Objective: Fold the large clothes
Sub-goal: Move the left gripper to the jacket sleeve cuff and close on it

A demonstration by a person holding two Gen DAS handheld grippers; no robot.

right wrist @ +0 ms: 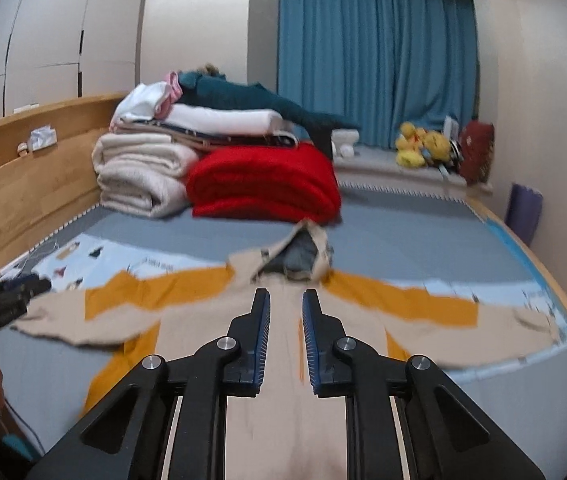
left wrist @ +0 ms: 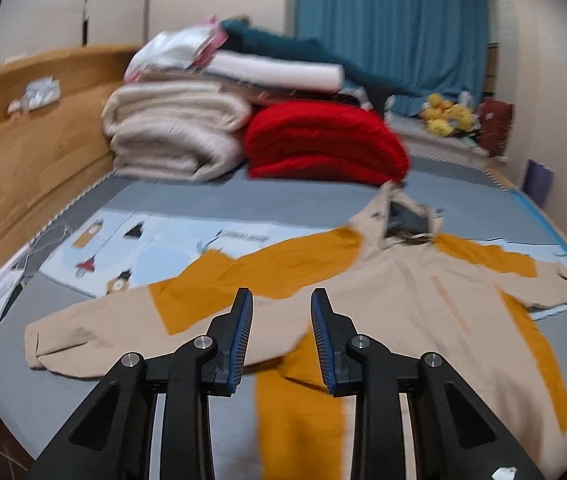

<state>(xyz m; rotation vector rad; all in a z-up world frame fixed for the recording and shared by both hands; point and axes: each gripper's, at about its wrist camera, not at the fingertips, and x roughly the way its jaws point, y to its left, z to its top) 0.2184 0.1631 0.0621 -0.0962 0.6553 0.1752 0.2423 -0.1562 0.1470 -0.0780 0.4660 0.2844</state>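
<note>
The left gripper point(left wrist: 282, 300) is hovering over the jacket point(left wrist: 403, 300) with its jaws standing apart and holding nothing. The right gripper point(right wrist: 286, 300) is also hanging above the jacket point(right wrist: 283, 360), jaws parted a little less, gripping nothing. The beige and mustard jacket is lying flat on the grey bed point(right wrist: 403, 240), sleeves spreading to both sides, hood pointing away. Farther back, a red blanket point(right wrist: 263, 184) and cream blankets point(right wrist: 139, 176) are sitting folded, with a blue curtain point(right wrist: 375, 60) behind them.
</note>
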